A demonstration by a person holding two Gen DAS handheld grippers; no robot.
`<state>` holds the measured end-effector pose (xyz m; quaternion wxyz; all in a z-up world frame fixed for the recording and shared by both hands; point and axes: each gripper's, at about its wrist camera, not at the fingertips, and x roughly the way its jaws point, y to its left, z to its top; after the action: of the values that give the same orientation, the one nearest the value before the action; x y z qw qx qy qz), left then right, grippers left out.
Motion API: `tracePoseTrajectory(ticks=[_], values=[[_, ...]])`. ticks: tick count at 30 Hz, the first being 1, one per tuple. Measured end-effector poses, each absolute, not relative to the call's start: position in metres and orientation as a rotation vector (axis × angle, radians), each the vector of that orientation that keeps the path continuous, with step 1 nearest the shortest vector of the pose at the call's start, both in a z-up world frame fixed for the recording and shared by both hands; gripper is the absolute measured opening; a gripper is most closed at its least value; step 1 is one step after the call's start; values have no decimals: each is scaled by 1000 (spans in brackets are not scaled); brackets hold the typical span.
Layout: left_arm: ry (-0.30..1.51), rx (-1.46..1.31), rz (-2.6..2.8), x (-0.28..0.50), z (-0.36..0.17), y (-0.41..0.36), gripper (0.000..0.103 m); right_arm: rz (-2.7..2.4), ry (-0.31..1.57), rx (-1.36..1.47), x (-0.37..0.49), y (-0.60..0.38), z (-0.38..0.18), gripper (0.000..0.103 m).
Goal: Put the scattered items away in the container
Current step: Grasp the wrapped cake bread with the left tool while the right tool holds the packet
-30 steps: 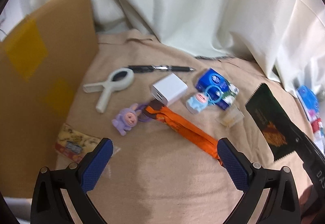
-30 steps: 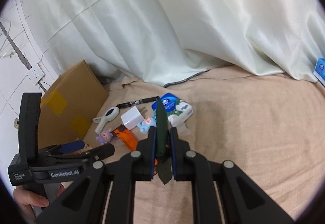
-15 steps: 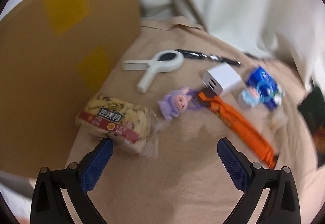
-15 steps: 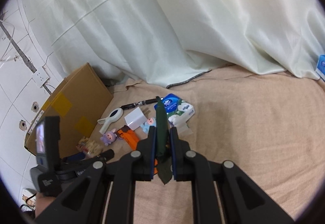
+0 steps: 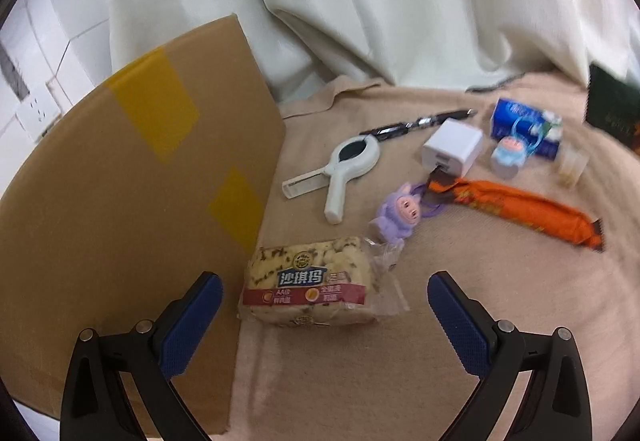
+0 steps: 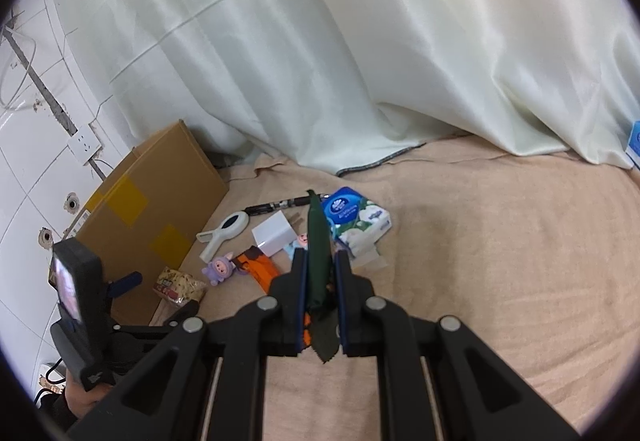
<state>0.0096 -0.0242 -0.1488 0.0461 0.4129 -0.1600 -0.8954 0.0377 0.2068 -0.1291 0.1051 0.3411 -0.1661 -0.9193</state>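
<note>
A thin, flat, dark green packet (image 6: 318, 241) with zigzag ends is clamped edge-on in the right gripper (image 6: 320, 273), its long side pointed straight ahead past the fingertips, while the wide-open left gripper (image 5: 324, 297) is held around a crinkly snack pack (image 5: 310, 281) beside the cardboard box (image 5: 132, 177).

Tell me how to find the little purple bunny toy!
Look at the big cardboard box on the beige blanket. Just right of it lies a white clip, and below that clip sits the purple bunny toy, touching the orange snack wrapper. It is the only purple thing, with a small pink face.
</note>
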Motion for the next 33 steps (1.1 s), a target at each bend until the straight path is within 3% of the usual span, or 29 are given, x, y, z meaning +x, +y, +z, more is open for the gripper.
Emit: tracePoseTrajectory(ticks=[5,12,27,29,30,33], values=[[-472,1196,-2749,3,-156,-21,103,-2713,-488,995,38,208,-129,16],[-425,1306,-2682,-25,-186,-20,103,-2709,-474,986,39,208,-127,16],[-402,1376,-2634,-53,-193,-27,103,-2701,-463,982,38,205,-124,16],[-413,1375,-2646,-50,-192,-28,96,-2706,-465,977,39,205,-124,16],[-428,1347,-2643,-47,-190,-29,81,-2706,-467,976,38,205,-124,16],[-361,1369,-2675,-44,-184,-34,79,-2707,-466,978,39,204,-124,16]])
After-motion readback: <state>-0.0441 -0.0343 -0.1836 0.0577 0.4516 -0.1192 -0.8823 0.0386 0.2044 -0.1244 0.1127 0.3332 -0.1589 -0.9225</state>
